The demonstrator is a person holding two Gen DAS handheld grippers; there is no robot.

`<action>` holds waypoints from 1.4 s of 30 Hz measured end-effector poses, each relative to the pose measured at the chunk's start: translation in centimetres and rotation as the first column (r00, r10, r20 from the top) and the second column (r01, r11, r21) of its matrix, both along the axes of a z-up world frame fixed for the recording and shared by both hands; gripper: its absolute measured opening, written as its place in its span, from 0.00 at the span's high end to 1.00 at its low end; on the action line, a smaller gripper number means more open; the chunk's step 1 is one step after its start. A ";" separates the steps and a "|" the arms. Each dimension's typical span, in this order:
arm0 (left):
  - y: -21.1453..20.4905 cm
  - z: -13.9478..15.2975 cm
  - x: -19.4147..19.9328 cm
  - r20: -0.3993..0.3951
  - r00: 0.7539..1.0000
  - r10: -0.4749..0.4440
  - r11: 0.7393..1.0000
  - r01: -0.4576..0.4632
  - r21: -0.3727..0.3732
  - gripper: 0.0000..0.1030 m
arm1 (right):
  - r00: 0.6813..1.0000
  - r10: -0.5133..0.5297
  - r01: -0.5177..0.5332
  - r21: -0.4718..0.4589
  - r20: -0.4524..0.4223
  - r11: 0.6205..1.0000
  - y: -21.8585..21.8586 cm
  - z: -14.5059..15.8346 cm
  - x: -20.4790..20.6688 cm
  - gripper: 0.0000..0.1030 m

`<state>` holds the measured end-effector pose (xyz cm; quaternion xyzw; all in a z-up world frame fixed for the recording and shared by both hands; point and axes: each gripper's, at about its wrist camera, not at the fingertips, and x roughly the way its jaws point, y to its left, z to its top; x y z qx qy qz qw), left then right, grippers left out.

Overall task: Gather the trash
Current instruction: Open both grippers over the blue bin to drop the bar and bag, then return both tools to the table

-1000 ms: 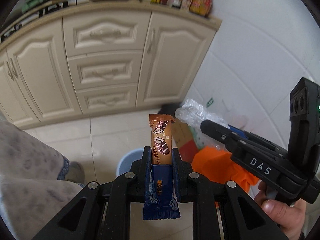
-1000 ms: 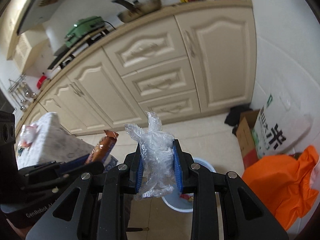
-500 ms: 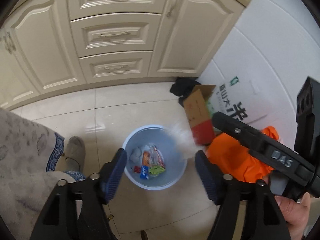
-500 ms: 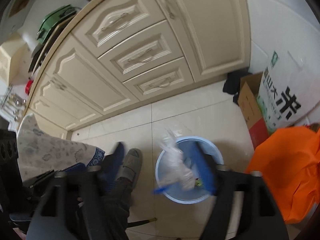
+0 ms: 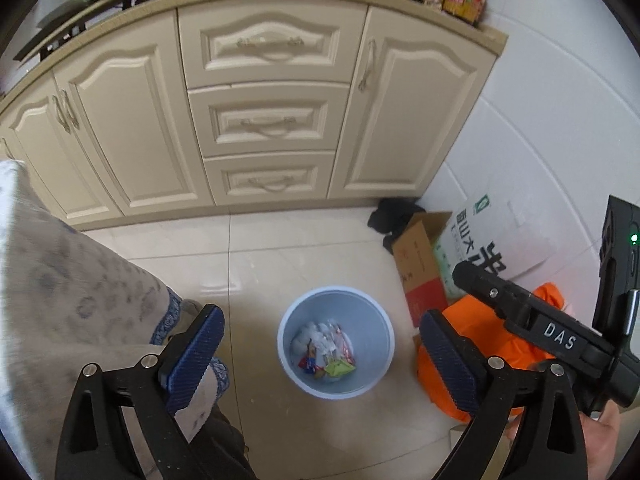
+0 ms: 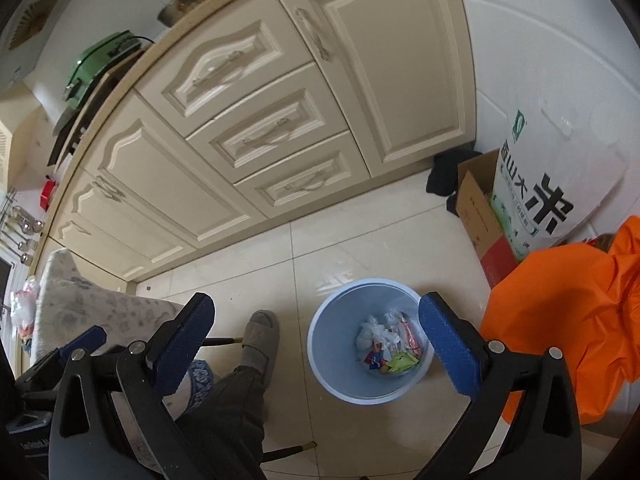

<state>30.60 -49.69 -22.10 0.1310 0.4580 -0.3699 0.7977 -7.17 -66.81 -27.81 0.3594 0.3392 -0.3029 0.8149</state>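
Trash lies heaped in the blue bin on the kitchen floor, at 6 o'clock below my left gripper, jaws just opened wide, nothing between them. From the right wrist, my right gripper likewise just spread, empty, bin at 5 o'clock, ready for more.

Right gripper just opened, empty, above bin.

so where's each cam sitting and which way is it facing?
Left wrist: on the left gripper, angled down at the bin and cabinets; shows its open fingers, a trouser leg, the right gripper.
Right wrist: on the right gripper, angled down at the bin; shows its open fingers, a slipper.
Shared: bin, cabinets, orange bag, box.
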 end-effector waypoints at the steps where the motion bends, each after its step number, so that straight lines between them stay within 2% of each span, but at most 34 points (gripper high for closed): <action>1: 0.9 0.8 -0.5 0.006 1.000 0.000 1.000 0.000 -0.009 0.07 | 1.000 0.004 -0.004 -0.005 0.003 1.000 0.3 0.3 0.0 0.00; 7: 7.4 6.3 -3.5 0.081 0.997 0.004 0.996 0.002 -0.084 0.05 | 0.997 0.047 -0.044 -0.055 0.064 0.998 3.7 4.5 0.5 0.00; 9: 10.0 8.1 -4.5 0.113 0.993 0.021 0.993 -0.008 -0.121 0.02 | 0.994 0.077 -0.071 -0.075 0.077 0.995 5.0 5.9 1.1 0.00; 12: 13.9 10.4 -5.8 0.156 0.986 0.052 0.985 -0.026 -0.168 0.01 | 0.986 0.132 -0.120 -0.117 0.103 0.986 7.4 8.5 2.6 0.00; 22: 28.2 15.2 -10.0 0.237 0.950 0.206 0.946 -0.131 -0.298 0.01 | 0.939 0.304 -0.262 -0.237 0.161 0.935 15.9 15.1 6.9 0.00; 28: 36.2 17.1 -12.9 0.272 0.912 0.308 0.915 -0.207 -0.345 0.01 | 0.898 0.403 -0.343 -0.291 0.177 0.893 21.4 18.4 9.6 0.00; 37: 46.2 19.8 -16.6 0.306 0.836 0.456 0.873 -0.353 -0.338 0.01 | 0.822 0.540 -0.460 -0.349 0.182 0.817 29.3 23.2 13.3 0.00; 38: 47.2 20.3 -16.9 0.308 0.825 0.474 0.865 -0.372 -0.338 0.01 | 0.803 0.568 -0.486 -0.353 0.180 0.799 30.6 23.9 14.1 0.00; 42: 50.9 21.8 -18.2 0.320 0.784 0.532 0.837 -0.431 -0.336 0.01 | 0.762 0.629 -0.538 -0.389 0.154 0.748 34.5 25.5 16.5 0.00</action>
